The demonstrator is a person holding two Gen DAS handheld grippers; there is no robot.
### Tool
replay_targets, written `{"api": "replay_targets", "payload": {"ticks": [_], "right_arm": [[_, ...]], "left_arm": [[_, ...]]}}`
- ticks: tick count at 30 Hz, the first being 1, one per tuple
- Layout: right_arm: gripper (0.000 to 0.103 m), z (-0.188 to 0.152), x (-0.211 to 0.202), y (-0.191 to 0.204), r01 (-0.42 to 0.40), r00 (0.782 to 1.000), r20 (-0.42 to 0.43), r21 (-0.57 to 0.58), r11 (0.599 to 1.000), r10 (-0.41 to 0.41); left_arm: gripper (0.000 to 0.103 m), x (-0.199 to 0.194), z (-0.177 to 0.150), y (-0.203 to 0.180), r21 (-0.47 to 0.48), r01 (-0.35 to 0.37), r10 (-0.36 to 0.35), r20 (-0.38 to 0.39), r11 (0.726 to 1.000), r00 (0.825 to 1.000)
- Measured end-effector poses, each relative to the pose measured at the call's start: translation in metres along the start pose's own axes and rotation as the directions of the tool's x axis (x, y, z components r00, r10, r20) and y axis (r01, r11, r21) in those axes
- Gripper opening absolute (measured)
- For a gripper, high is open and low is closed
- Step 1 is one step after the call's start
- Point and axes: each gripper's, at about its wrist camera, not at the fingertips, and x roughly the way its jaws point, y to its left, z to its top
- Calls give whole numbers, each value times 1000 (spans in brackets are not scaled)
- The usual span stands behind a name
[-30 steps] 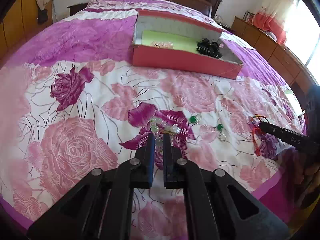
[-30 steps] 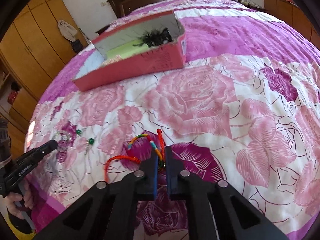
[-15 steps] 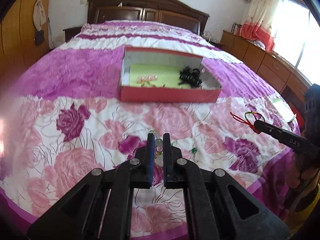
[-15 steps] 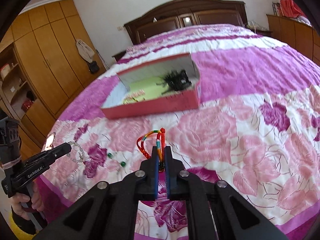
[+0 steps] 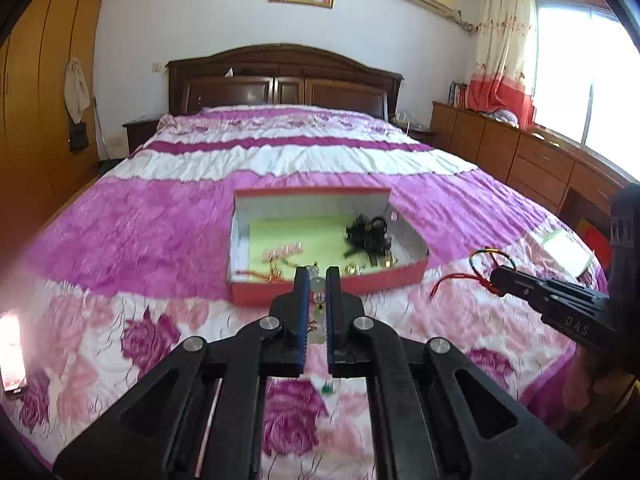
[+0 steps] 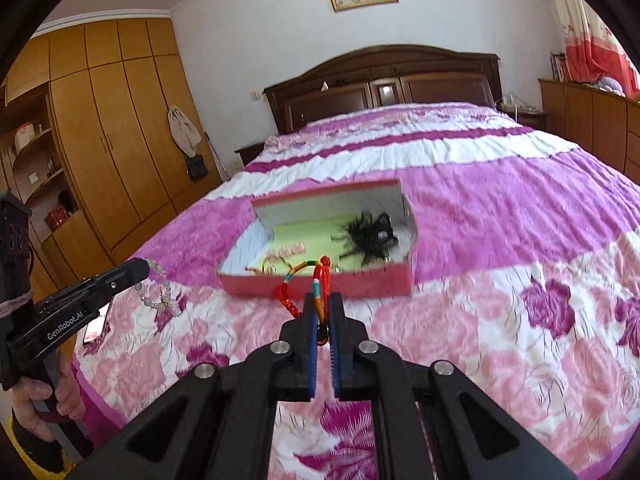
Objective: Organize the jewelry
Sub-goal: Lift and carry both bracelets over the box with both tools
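Observation:
My left gripper [image 5: 317, 276] is shut on a pale bead bracelet [image 5: 318, 285], which dangles off the bed; from the right wrist view the same bracelet [image 6: 160, 292] hangs from that gripper [image 6: 140, 266]. My right gripper [image 6: 323, 298] is shut on a red and multicoloured cord bracelet [image 6: 316, 276]; in the left wrist view that bracelet [image 5: 478, 268] trails from its tip [image 5: 496, 276]. Ahead on the bed sits an open red box [image 5: 256, 294] [image 6: 320, 286] with a green floor holding a black hair piece [image 5: 368, 234], a pink item [image 5: 282, 251] and gold pieces.
The bed carries a pink and magenta rose quilt [image 5: 160, 240]. A phone [image 5: 12, 356] lies at the bed's left edge, a small green bead [image 5: 327, 389] below my left gripper. A wardrobe [image 6: 108, 152] stands left, low cabinets [image 5: 520, 160] right, headboard [image 5: 280, 80] behind.
Both grippers have risen off the quilt, each carrying its bracelet, and tilted up so the headboard and wall now show. The box looks further ahead and lower in both views.

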Motion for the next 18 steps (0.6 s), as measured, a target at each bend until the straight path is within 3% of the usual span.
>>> {"api": "replay_targets", "payload": {"ticks": [18], "right_arm": [[6,47,70,3,8,993,119,8,1000,-9]], "left_arm": [[0,67,26,3,34,-46,42,124,998,991]]}}
